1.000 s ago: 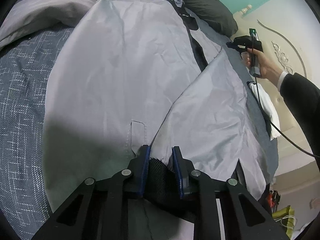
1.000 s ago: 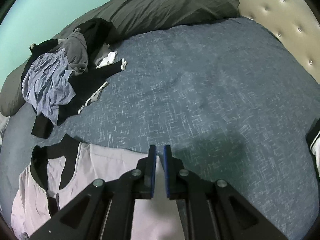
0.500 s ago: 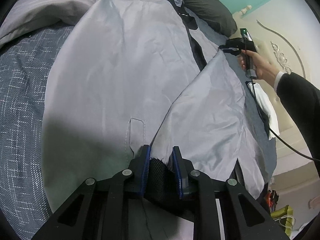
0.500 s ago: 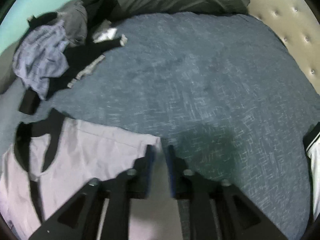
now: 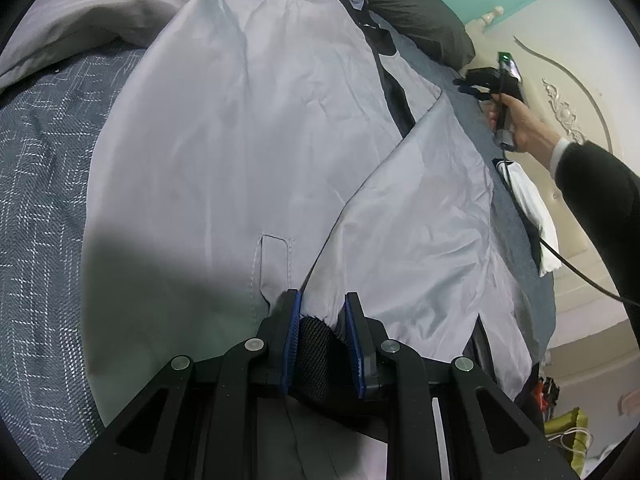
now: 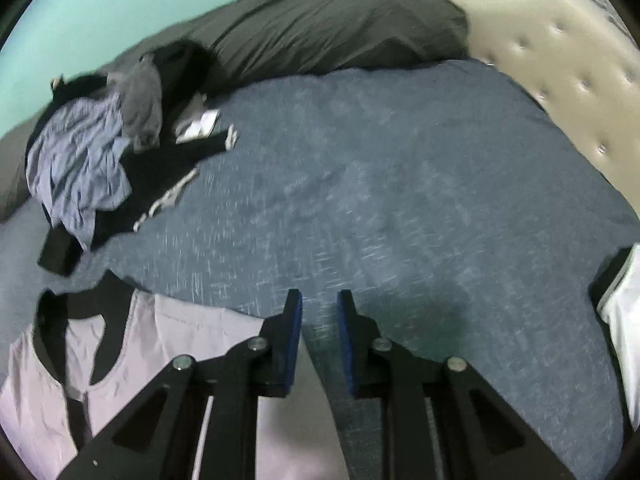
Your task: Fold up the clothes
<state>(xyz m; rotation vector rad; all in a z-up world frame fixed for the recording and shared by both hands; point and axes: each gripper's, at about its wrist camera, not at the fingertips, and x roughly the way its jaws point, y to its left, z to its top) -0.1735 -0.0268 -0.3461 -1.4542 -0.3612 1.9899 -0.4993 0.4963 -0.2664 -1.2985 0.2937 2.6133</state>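
A light grey jacket [image 5: 240, 140] with a black collar and zip lies spread on the blue bedspread [image 5: 36, 168], its right front panel folded inward. My left gripper [image 5: 322, 312] is shut on the jacket's black ribbed hem [image 5: 316, 352] at the near edge. In the left wrist view a hand holds my right gripper [image 5: 468, 84] just past the jacket's far right corner. In the right wrist view the right gripper [image 6: 318, 304] stands open above bare bedspread [image 6: 420, 200], with the jacket's edge [image 6: 180, 344] under and left of its left finger.
A pile of black, grey and blue clothes [image 6: 92, 160] lies by the dark pillow [image 6: 340, 28]. A tufted headboard [image 6: 560, 60] bounds the right side. A white and black garment [image 6: 620, 320] lies at the bed's right edge, with a cable [image 5: 580, 276] running over it.
My right gripper has opened and let go of the jacket's corner, which now lies flat on the bed. The left gripper has kept its hold on the hem.
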